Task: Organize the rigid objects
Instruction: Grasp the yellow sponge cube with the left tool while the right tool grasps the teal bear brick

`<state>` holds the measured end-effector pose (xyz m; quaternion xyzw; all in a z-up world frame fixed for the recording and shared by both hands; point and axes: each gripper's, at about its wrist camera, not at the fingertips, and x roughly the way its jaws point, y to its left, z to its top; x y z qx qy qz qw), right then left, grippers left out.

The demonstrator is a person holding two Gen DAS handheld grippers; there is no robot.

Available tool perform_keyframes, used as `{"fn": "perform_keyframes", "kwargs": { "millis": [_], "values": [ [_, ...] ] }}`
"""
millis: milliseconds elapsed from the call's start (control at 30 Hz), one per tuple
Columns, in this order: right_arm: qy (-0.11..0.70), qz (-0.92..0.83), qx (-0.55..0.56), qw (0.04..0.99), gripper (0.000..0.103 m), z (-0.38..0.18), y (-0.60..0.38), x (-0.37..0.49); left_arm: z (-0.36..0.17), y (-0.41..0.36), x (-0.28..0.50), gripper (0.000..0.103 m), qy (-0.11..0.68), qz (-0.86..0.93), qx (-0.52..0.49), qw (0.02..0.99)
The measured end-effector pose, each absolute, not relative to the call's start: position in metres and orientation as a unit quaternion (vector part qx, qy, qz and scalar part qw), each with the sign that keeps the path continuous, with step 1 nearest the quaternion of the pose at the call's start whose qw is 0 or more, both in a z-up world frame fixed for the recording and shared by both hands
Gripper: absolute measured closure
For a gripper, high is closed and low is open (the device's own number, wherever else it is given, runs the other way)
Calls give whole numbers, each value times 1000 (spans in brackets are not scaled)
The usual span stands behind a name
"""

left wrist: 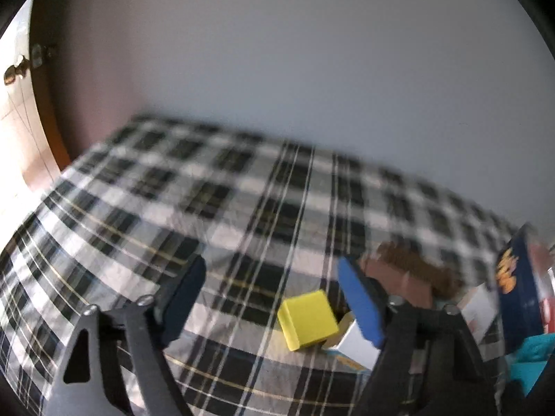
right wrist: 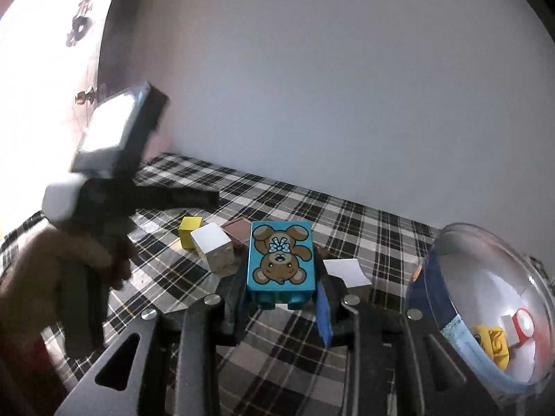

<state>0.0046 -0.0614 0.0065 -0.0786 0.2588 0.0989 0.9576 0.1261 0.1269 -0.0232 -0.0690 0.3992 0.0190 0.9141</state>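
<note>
My right gripper (right wrist: 281, 291) is shut on a teal block (right wrist: 281, 260) printed with a brown teddy bear and holds it above the plaid cloth. In the left wrist view my left gripper (left wrist: 271, 265) stands open over the cloth; a yellow block (left wrist: 307, 319) lies between its blue pads (left wrist: 360, 301), touched by neither. A white block (left wrist: 353, 343) and a brown block (left wrist: 399, 277) lie right beside it. The right wrist view shows the same yellow block (right wrist: 190, 232), white block (right wrist: 213, 246) and brown block (right wrist: 239, 230), with the left gripper (right wrist: 187, 199) above them in a person's hand (right wrist: 69, 260).
A clear round container (right wrist: 426, 277) with a dark blue label stands at the right and holds yellow, white and red pieces. It appears at the right edge as the container (left wrist: 517, 287). A white slip (right wrist: 345, 270) lies on the plaid tablecloth (left wrist: 138, 190). A pale wall rises behind.
</note>
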Motion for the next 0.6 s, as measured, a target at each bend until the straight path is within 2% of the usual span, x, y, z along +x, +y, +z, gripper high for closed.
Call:
{"fn": "perform_keyframes", "kwargs": {
  "millis": [100,200,267,367,533,567,600],
  "values": [
    [264,100,-63,957,69,9,-68,7,-35,137,129,36,430,28,-89,898],
    [264,94,-55,958,69,9,-71,9,-38,148,122,44,429,46,-81,898],
    [264,93,-49,959,69,8,-72,7,-39,154,116,45,432,43,-76,898],
    [261,93,-40,960,69,9,-77,7,-39,159,108,55,431,34,-57,900],
    [261,94,-37,960,69,9,-74,6,-37,162,106,54,432,33,-48,900],
    [261,93,-38,960,69,8,-75,6,-37,163,105,61,431,32,-46,901],
    [260,91,-39,961,69,8,-75,5,-37,163,105,78,431,32,-39,901]
  ]
}}
